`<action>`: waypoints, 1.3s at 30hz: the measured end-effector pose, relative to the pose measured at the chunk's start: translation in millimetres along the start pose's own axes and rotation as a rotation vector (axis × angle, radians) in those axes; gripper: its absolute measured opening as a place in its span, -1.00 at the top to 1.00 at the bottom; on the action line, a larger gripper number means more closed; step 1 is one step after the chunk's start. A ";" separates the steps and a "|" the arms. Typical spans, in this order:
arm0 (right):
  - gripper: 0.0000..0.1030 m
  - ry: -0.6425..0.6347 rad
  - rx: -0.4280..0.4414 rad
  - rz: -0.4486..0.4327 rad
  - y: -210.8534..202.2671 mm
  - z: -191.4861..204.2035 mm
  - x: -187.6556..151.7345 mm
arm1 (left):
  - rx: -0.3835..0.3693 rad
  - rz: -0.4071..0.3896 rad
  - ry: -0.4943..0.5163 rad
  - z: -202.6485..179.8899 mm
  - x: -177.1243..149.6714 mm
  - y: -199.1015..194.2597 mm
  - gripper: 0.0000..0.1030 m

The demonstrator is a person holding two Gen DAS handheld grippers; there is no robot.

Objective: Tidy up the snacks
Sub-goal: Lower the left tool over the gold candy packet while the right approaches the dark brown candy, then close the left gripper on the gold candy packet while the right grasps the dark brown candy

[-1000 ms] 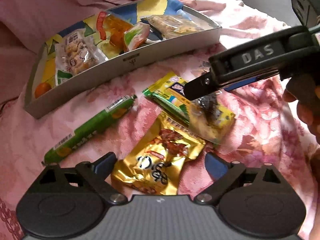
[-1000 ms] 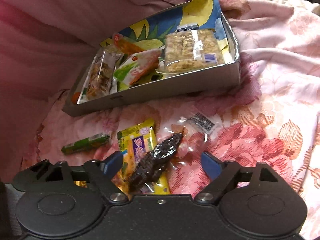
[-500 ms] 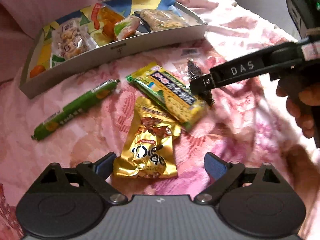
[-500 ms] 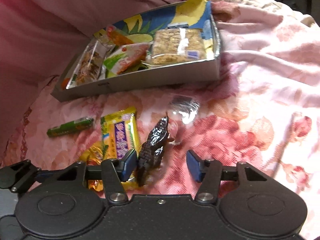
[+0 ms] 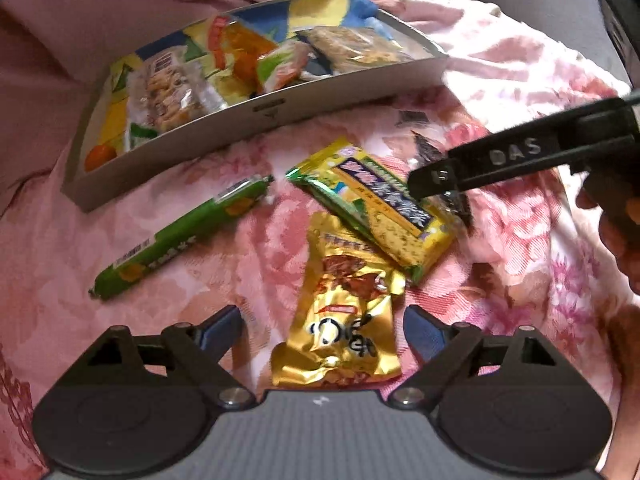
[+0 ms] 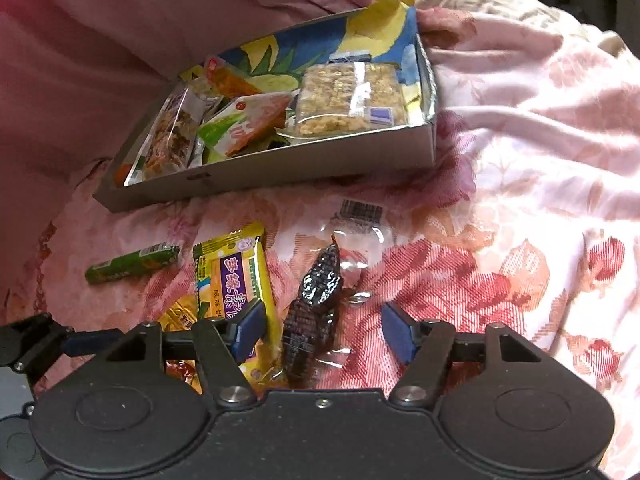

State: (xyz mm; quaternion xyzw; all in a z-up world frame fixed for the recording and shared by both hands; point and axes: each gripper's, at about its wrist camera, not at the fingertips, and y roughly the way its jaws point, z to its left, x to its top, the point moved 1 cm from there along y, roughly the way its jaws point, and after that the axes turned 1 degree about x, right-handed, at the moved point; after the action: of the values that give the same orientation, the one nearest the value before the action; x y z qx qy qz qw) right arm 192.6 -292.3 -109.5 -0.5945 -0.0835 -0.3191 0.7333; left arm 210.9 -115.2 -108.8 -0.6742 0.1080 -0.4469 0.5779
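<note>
My left gripper (image 5: 322, 324) hangs over a gold snack packet (image 5: 344, 320). Its jaws are closing, with the pads still clear of the packet on both sides. Beyond it lie a yellow-green packet (image 5: 372, 204) and a green stick snack (image 5: 176, 240). My right gripper (image 6: 323, 324) straddles a dark snack in a clear wrapper (image 6: 316, 296). Its jaws are opening and neither pad touches the snack. One of its fingers (image 5: 500, 160) reaches in from the right in the left wrist view. The yellow-green packet (image 6: 234, 280) lies just left of the dark snack.
A shallow grey box (image 5: 260, 120) with a colourful lining sits behind, with several wrapped snacks inside; it is also in the right wrist view (image 6: 280, 168). Everything rests on a rumpled pink floral cloth (image 6: 500, 240). A person's hand (image 5: 616, 240) shows at the right edge.
The right gripper's jaws narrowed around the dark snack, then widened again. Both views drew back slightly, so the gold packet now lies farther out between the left fingers.
</note>
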 end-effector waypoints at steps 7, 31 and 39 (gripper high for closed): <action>-0.11 -0.028 0.006 0.009 -1.8 -0.4 -1.0 | 0.015 -0.016 0.024 -9.7 -0.7 -4.4 -0.30; -0.18 -0.186 -0.066 0.056 -5.3 7.7 -12.8 | 0.021 0.022 -0.087 -10.1 -4.8 -5.2 -0.20; 0.02 -0.271 -0.077 0.032 -8.1 14.9 -15.7 | 0.045 0.028 -0.142 -6.8 -5.8 -13.3 0.01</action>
State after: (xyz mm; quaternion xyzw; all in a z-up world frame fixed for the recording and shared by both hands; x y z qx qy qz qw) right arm 179.5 -273.4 -106.6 -0.6611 -0.1600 -0.2273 0.6970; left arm 197.7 -112.0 -100.5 -0.6893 0.0662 -0.3922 0.6055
